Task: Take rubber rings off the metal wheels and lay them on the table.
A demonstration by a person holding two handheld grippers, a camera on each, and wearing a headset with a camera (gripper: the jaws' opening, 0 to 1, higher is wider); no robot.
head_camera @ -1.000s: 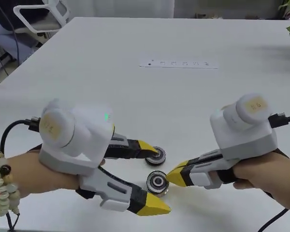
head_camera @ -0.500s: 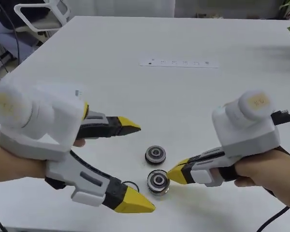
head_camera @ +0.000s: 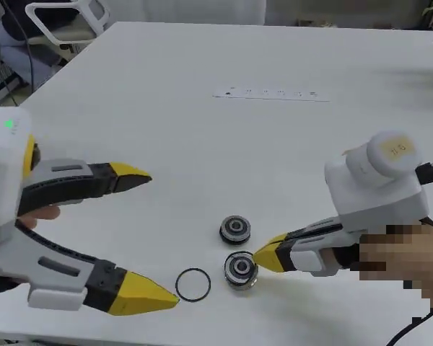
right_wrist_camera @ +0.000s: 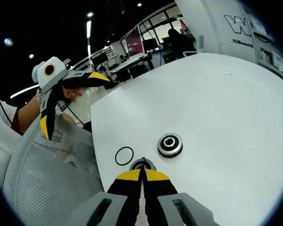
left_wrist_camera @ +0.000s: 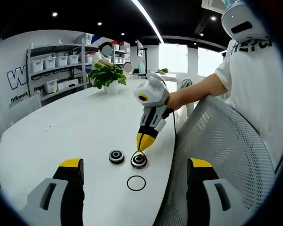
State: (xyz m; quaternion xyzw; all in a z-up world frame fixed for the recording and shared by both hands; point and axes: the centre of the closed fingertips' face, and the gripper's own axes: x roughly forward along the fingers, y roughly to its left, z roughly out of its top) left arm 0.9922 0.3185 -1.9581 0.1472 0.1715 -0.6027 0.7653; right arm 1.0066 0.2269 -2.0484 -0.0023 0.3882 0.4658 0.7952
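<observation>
Swung out left since a second ago: left tongs (head_camera: 161,238), now spread wide. Thin black rubber ring (head_camera: 193,284) flat on smooth white table (head_camera: 202,130), just left of near round metal wheel (head_camera: 240,268). Right tongs (head_camera: 260,254) clenched, yellow tips at that wheel. Leafy plant (left_wrist_camera: 106,75) in left gripper view.

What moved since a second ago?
The left hand-held gripper drew back leftwards, open, leaving a thin black rubber ring flat on the white table. The right hand-held gripper stayed shut at the nearer round metal wheel; the farther wheel stayed too.
</observation>
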